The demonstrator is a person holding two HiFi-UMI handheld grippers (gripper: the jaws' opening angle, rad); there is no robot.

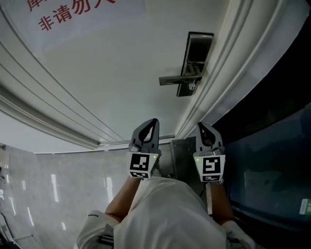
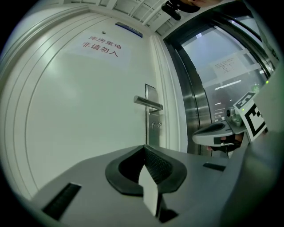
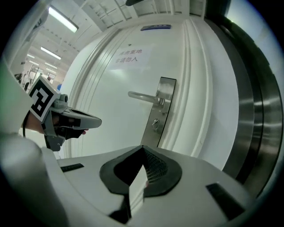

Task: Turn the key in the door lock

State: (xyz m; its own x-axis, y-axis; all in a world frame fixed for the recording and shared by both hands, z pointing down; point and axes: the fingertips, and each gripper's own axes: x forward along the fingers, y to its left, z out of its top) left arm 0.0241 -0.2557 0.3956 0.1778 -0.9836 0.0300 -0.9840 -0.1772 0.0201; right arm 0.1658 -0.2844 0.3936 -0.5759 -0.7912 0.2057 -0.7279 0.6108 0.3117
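One door (image 1: 121, 73), one lever handle (image 1: 177, 80), one lock (image 1: 192, 86), one notice (image 1: 73, 14), two tongs: left tongs (image 1: 154, 121), right tongs (image 1: 201, 125).

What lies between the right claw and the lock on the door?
Nothing: only open air separates the right claw from the lock, seen in the right gripper view. The handle sits above the lock.

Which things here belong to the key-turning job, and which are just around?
Job: door, lock plate, handle, lock below it, left gripper, right gripper, both shut, short of the door.
Just around: sign, glass panel, floor.
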